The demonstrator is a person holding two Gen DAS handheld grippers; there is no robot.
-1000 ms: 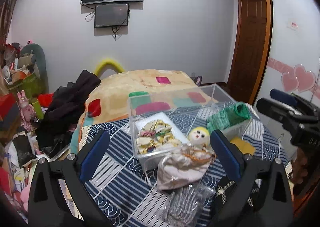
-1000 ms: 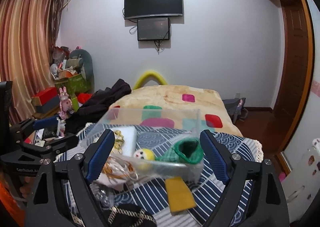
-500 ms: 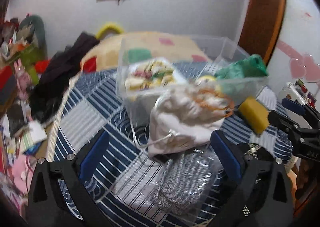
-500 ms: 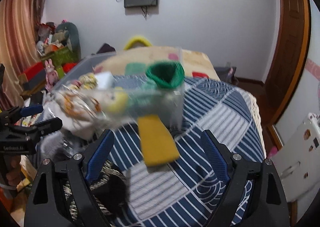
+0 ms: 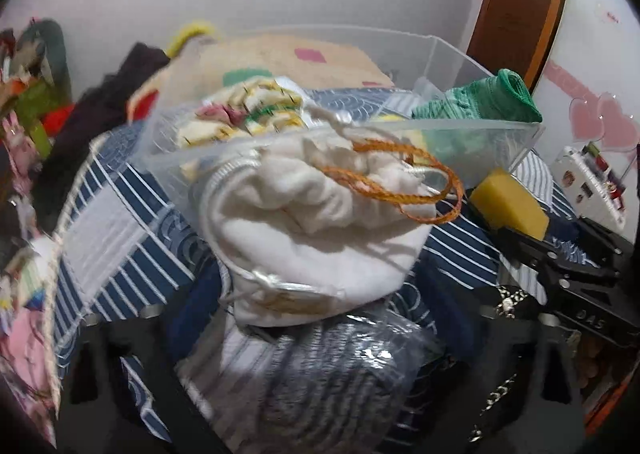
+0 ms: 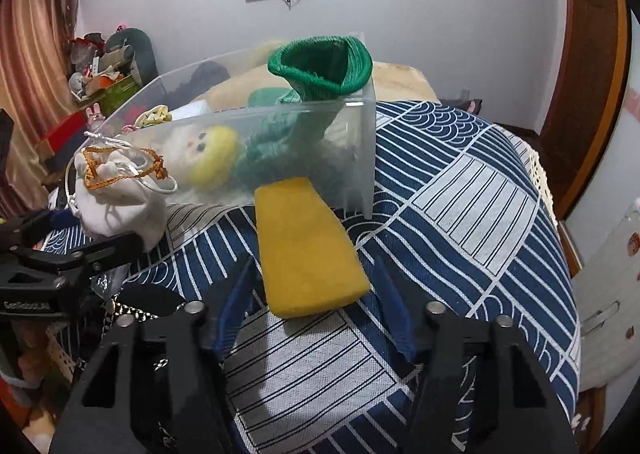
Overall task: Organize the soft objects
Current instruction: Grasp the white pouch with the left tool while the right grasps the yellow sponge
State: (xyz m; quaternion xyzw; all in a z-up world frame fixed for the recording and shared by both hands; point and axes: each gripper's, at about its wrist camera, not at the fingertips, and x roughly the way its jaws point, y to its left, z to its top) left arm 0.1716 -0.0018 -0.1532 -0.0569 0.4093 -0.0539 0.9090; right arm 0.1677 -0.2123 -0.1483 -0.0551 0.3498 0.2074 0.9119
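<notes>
A white drawstring pouch (image 5: 320, 238) with orange cord leans on a clear plastic bin (image 5: 480, 141). My left gripper (image 5: 320, 314) is open with its blurred fingers at either side of the pouch's base. A silver mesh bag (image 5: 328, 386) lies just below it. A yellow sponge (image 6: 304, 246) lies in front of the bin (image 6: 360, 141). My right gripper (image 6: 316, 318) is open, its blue pads flanking the sponge's near end. The bin holds a green knit hat (image 6: 320, 69), a yellow-headed doll (image 6: 208, 153) and a floral cloth (image 5: 248, 113).
The things lie on a blue and white patterned tablecloth (image 6: 460, 193). A black chain-strap bag (image 5: 508, 306) lies at the front between the grippers. A bed with a blanket (image 5: 280, 53) stands behind, clutter at the left, a wooden door (image 6: 588, 93) at the right.
Both grippers have dropped and moved forward. The left has closed in on the white pouch, the right on the yellow sponge. Both stay open.
</notes>
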